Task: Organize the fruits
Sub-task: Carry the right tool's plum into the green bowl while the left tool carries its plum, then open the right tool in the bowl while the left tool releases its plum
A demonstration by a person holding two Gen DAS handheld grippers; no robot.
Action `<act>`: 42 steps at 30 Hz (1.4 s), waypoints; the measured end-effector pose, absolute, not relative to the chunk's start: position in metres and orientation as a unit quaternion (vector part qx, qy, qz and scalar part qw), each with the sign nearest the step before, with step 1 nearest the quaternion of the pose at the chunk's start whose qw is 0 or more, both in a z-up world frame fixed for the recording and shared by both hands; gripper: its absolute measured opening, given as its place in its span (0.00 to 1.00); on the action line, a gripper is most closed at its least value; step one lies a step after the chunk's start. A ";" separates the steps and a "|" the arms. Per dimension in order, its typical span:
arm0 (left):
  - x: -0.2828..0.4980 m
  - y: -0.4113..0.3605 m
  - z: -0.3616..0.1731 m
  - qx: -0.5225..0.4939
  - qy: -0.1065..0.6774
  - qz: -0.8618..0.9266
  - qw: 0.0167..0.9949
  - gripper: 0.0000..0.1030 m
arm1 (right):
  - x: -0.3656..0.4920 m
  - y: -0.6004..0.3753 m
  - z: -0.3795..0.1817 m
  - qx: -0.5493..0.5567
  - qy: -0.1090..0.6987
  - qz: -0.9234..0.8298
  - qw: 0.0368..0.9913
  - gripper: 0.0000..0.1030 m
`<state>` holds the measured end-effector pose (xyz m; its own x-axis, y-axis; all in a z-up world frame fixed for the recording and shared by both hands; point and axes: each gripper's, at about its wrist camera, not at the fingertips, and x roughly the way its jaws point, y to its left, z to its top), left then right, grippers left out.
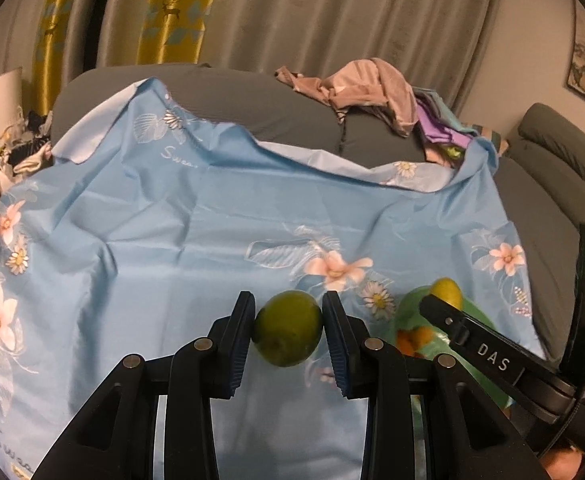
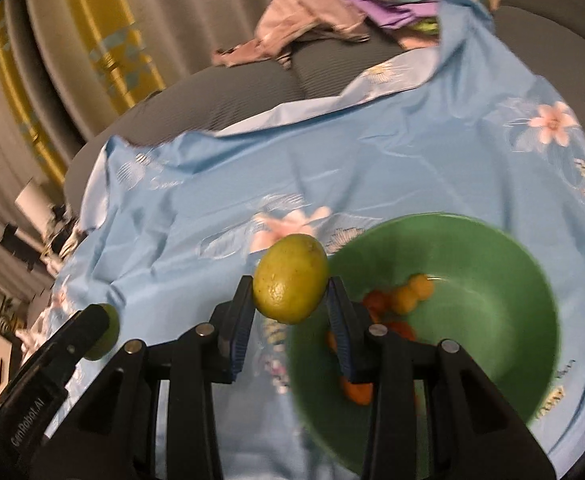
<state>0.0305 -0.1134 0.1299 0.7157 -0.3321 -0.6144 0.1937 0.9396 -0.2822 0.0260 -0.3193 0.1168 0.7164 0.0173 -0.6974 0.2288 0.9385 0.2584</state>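
L gripper (image 1: pixel 287 330): clamped on green lime (image 1: pixel 286 328), held off the cloth
R gripper (image 2: pixel 290 312): clamped on yellow-green lemon (image 2: pixel 290 278), just left of bowl rim
Green bowl (image 2: pixel 492 248): on blue floral cloth (image 1: pixel 172 232), small orange/red fruits (image 2: pixel 408 294) inside (blurry)
Far: clothes pile (image 1: pixel 368 88) on grey sofa, curtains behind

Right gripper (image 2: pixel 290 316): I have its jaws clamped on a yellow-green lime (image 2: pixel 290 279).
Green bowl (image 2: pixel 492 256): small orange fruits (image 2: pixel 406 296) inside, on blue floral cloth (image 2: pixel 332 152).

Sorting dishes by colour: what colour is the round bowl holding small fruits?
Green bowl; right wrist view shows it best.
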 end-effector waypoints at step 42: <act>0.019 -0.240 0.086 0.008 0.399 -0.248 0.883 0.33 | 0.015 -0.396 0.072 0.219 0.431 -0.150 0.862 0.36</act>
